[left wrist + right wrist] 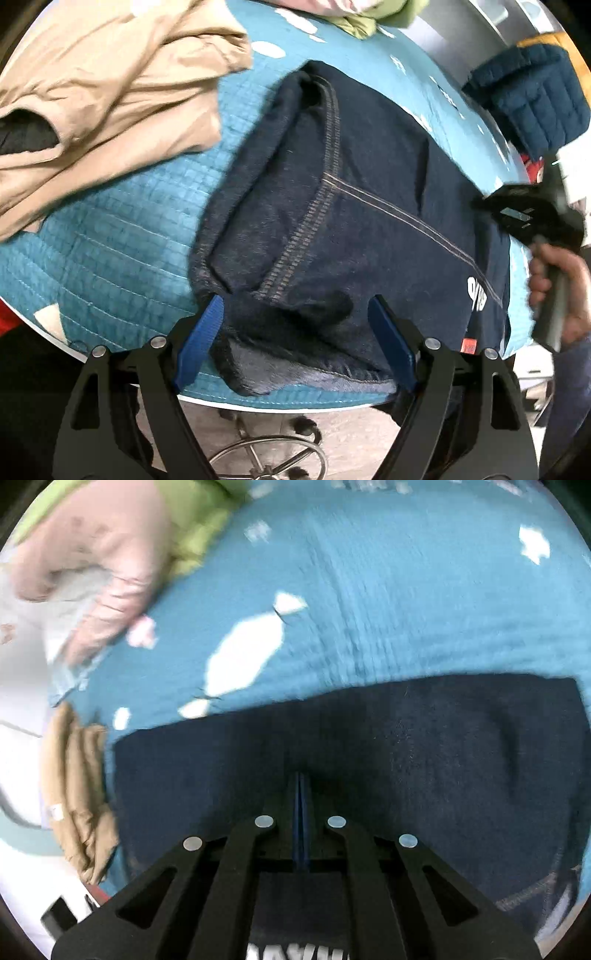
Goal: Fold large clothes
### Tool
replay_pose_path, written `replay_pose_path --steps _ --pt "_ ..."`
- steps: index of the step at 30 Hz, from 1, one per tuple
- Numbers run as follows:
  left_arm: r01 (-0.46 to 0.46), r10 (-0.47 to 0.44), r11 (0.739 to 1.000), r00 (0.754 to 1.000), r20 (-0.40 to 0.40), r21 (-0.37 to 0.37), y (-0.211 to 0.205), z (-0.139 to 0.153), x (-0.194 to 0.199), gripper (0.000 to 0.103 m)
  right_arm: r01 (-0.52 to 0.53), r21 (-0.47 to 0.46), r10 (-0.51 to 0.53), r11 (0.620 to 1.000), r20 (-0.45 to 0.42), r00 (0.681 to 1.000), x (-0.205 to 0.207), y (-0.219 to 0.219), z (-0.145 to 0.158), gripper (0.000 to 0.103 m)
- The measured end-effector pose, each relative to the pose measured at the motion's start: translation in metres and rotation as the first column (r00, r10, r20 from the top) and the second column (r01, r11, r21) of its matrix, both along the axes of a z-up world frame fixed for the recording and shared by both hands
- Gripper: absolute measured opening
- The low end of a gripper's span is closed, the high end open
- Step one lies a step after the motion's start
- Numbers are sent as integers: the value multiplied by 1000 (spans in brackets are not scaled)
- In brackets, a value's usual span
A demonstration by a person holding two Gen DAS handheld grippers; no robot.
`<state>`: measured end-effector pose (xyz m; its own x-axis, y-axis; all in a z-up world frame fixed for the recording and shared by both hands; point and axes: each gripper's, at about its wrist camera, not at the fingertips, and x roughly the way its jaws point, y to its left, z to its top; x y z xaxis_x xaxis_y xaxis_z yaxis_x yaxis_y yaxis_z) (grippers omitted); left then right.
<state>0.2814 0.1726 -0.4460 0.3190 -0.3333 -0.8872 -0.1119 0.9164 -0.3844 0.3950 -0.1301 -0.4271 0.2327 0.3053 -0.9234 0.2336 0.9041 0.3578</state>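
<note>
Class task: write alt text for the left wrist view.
A dark navy garment lies partly folded on a teal quilted cover, the open left gripper straddling its near edge. A beige garment lies beyond, left.

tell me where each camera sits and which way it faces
Left wrist: on the left gripper, looking steeply down at the navy garment on the teal cover; its open blue fingers and the person's other hand holding the right gripper show.
Right wrist: on the right gripper, looking down over the same garment; its shut fingers show.
Shared: garment, cover, beige clothes.
</note>
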Motion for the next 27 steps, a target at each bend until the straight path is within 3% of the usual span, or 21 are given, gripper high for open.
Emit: replay_pose_path --steps 4,7,10,13,16,21,23,27 --pt "-5 5 1000 1000 -6 -26 7 -2 0 83 58 108 -57 992 -13 998 -2 -16 -5 0" --pt "0 0 1000 1000 -5 -23 8 -3 0 85 -1 103 4 995 -22 1000 -31 -9 10 0" --pt "10 -10 1000 1000 -3 -9 -1 -3 5 85 -62 23 62 998 5 998 -75 1 14 0" --pt "-22 21 998 1000 -11 -54 5 -4 5 86 -24 65 19 998 70 997 -94 -7 2 0" --pt "-60 58 992 998 -27 -113 15 -4 9 85 26 124 -35 992 69 997 -97 -15 1 0" --pt "-117 111 983 993 -51 -140 30 -5 6 86 -30 87 28 996 29 999 -141 1 29 0" --pt "-121 110 981 991 -82 -151 30 -13 4 86 -27 110 28 994 -10 1000 -159 9 16 0" --pt "-116 108 985 992 -71 -129 27 -16 3 86 -30 106 22 994 71 997 -176 9 -3 0"
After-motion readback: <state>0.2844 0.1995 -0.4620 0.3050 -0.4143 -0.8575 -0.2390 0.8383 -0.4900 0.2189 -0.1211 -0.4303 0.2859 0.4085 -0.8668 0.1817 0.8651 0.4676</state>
